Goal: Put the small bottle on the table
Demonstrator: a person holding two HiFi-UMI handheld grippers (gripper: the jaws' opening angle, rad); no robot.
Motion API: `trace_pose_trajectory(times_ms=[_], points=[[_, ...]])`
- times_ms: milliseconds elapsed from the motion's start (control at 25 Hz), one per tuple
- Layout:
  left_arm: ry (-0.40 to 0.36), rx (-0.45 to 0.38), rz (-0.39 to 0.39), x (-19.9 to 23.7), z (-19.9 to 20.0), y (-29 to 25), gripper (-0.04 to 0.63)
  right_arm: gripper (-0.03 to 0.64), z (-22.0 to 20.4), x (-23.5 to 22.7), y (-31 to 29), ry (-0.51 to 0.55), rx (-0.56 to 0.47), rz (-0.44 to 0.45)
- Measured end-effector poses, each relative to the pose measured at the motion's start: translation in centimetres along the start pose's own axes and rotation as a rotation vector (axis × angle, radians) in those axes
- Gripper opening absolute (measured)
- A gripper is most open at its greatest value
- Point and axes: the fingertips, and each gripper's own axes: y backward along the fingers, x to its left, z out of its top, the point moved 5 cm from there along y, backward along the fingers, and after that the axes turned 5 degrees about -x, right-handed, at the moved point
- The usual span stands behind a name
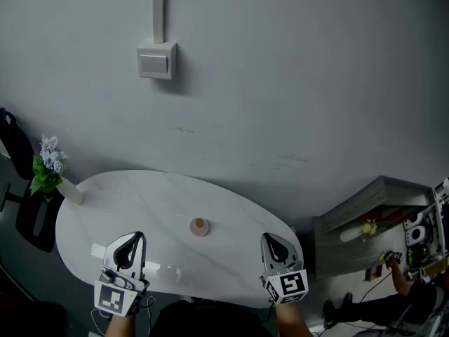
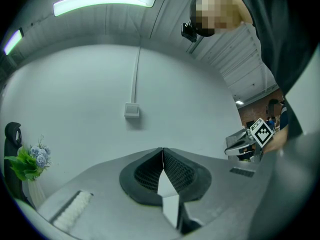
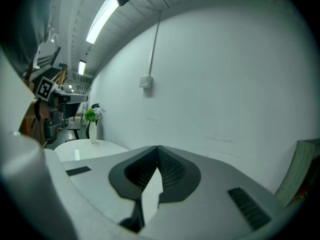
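The small bottle [image 1: 199, 226], pinkish with a tan cap, stands upright near the middle of the white oval table [image 1: 126, 202]. My left gripper [image 1: 137, 236] hovers over the table's near left edge, well to the left of the bottle. In the left gripper view its jaws [image 2: 162, 150] are pressed together with nothing between them. My right gripper [image 1: 267, 238] is at the near right edge, right of the bottle. Its jaws [image 3: 158, 147] are likewise shut and empty. Neither gripper view shows the bottle.
A white vase of lilac flowers [image 1: 53, 171] stands at the table's far left end. A black chair [image 1: 24, 188] is beyond it. A grey wall with a switch box [image 1: 156, 60] runs behind. A low shelf [image 1: 365, 223] and a person's arm [image 1: 407, 283] are at the right.
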Motion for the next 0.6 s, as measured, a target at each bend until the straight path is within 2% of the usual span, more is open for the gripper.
trace_pose_trajectory(times_ms=[600], points=[[0.003, 0.005, -0.004, 0.4, -0.5, 0.0, 0.006, 0.006, -0.18, 0.65, -0.67, -0.008, -0.006, 0.008]])
